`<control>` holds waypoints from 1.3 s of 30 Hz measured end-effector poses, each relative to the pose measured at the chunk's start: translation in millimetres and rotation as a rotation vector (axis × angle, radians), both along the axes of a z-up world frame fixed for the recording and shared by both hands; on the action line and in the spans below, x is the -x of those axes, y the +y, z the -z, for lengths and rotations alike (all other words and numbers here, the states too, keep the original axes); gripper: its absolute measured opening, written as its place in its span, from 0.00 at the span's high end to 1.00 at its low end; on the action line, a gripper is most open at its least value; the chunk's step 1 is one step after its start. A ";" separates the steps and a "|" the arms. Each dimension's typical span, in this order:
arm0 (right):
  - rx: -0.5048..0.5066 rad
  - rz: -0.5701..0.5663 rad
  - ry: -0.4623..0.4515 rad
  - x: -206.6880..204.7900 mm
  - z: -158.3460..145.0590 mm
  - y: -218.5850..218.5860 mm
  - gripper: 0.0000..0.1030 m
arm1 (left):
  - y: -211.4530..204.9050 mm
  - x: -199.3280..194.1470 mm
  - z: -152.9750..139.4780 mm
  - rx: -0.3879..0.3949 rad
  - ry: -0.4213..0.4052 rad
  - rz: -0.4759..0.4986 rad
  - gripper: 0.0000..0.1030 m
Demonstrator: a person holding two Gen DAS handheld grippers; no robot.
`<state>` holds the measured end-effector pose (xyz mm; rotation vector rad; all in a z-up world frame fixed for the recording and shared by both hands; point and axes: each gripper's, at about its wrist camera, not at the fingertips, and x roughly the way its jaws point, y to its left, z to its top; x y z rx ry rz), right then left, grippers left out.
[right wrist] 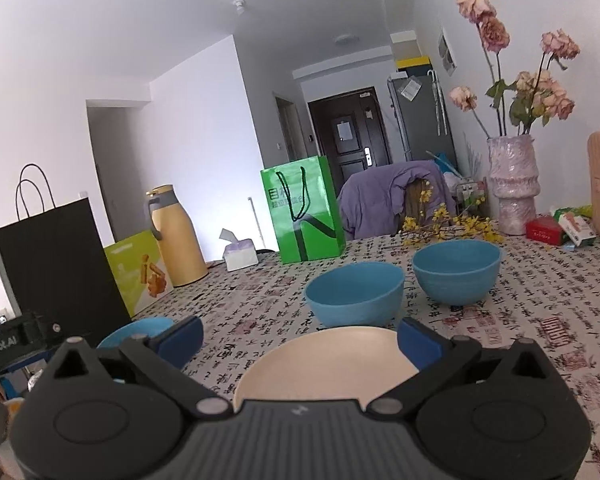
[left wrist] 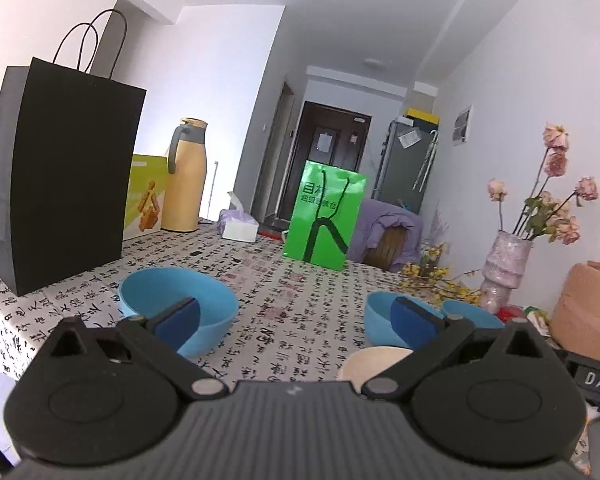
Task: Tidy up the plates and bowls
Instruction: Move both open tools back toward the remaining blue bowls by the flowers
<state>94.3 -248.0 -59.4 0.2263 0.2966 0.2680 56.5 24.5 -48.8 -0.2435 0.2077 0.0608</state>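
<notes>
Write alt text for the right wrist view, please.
The open right gripper hovers over a cream plate on a calligraphy-print tablecloth. Beyond it stand two blue bowls, a green bag and a vase.

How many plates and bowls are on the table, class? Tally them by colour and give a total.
Blue bowls: 3 (left, middle, right)
Cream plates: 1
Total: 4

"DAS" on right hand-held gripper [left wrist: 598, 380], "nRobot.AI" on left hand-held gripper [right wrist: 8, 344]; green bag [right wrist: 304, 216] chars illegible.
</notes>
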 end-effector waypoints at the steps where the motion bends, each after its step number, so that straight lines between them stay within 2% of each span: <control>1: 0.006 0.006 -0.001 3.6 0.0 0.4 0.00 | -0.6 3.2 0.4 0.003 0.000 0.008 0.00; 8: 0.049 0.022 -0.028 24.4 -0.5 4.5 0.00 | -1.0 21.5 -2.0 -0.001 -0.023 0.034 0.00; 16: 0.067 0.038 -0.022 26.7 -2.1 8.0 0.00 | 0.6 31.9 -5.0 -0.010 -0.047 0.041 0.00; 25: 0.107 0.049 -0.041 25.7 -2.9 12.9 0.00 | 2.8 30.2 -5.5 -0.007 -0.048 0.045 0.00; 39: 0.106 0.056 -0.071 13.9 -13.8 2.4 0.00 | 3.1 17.8 -11.0 -0.009 -0.045 0.023 0.00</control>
